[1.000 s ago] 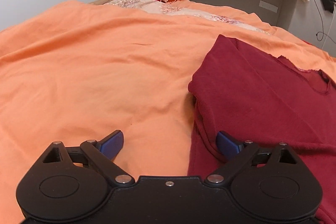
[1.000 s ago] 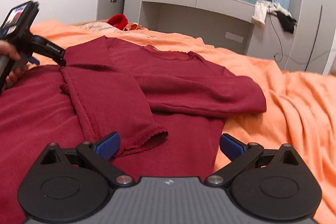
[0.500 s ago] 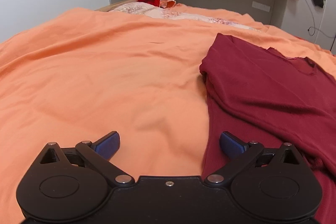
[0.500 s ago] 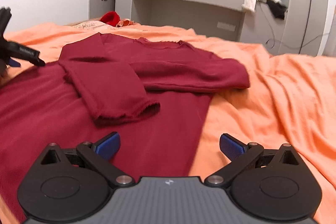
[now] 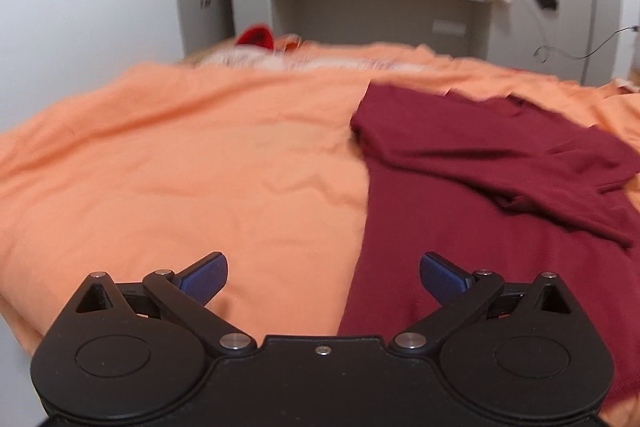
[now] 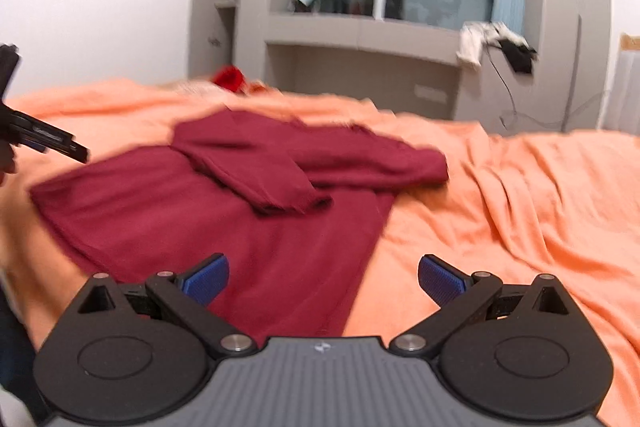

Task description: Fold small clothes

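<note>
A dark red long-sleeved top [image 6: 224,219] lies flat on the orange bedspread [image 6: 520,211], both sleeves folded across its chest. In the left wrist view the same top [image 5: 472,195] fills the right half, its left side edge running toward me. My left gripper [image 5: 323,277] hangs open above that edge near the hem, nothing between its blue pads. My right gripper [image 6: 323,277] is open too, over the top's lower right edge, holding nothing. The left gripper's finger [image 6: 48,141] shows at the far left of the right wrist view.
The orange bedspread [image 5: 180,179] covers the whole bed. A red item [image 5: 256,37] and a patterned pillow [image 5: 256,59] lie at the head. Grey shelving [image 6: 360,31] and a window stand behind, with cloths [image 6: 476,41] hanging at the right. The bed's near-left edge [image 5: 16,323] drops off.
Both grippers have pulled back toward the hem and risen a little, so more of the top and room shows. The top lies as before, sleeves folded in.
</note>
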Action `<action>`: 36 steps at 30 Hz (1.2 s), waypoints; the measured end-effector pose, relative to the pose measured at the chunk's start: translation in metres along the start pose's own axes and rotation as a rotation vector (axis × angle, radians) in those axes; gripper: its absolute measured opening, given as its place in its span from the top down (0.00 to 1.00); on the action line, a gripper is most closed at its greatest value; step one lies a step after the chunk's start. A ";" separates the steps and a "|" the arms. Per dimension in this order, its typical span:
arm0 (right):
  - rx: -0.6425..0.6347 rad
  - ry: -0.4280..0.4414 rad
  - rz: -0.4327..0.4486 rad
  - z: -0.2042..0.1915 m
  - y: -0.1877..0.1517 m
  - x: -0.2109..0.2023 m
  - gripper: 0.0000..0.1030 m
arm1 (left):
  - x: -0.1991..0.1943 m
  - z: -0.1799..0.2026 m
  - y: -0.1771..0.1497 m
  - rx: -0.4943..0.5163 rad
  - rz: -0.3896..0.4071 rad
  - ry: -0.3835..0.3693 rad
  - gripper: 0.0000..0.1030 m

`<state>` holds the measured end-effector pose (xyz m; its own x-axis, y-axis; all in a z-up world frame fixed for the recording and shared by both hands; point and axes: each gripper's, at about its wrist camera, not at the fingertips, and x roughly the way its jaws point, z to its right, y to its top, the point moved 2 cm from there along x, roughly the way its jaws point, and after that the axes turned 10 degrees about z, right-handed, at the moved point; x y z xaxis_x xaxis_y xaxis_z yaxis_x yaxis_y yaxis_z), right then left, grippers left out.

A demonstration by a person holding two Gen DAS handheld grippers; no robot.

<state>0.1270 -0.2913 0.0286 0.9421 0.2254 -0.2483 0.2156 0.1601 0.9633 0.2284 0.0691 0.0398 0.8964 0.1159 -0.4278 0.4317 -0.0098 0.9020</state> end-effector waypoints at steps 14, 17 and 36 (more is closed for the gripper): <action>-0.423 -0.022 -0.154 -0.053 -0.036 -0.005 0.00 | -0.073 0.010 -0.049 0.209 0.131 -0.099 0.01; -0.528 -0.107 -0.127 -0.063 -0.046 0.003 0.00 | -0.075 0.014 -0.050 0.211 0.140 -0.134 0.01; -0.744 -0.075 -0.007 -0.092 -0.067 0.021 0.67 | -0.086 0.037 -0.066 0.335 0.177 -0.272 0.01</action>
<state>0.1087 -0.2090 -0.0508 0.9620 0.1601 -0.2213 0.0163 0.7750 0.6317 0.1261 0.0234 0.0146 0.9335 -0.1810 -0.3096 0.2385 -0.3314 0.9129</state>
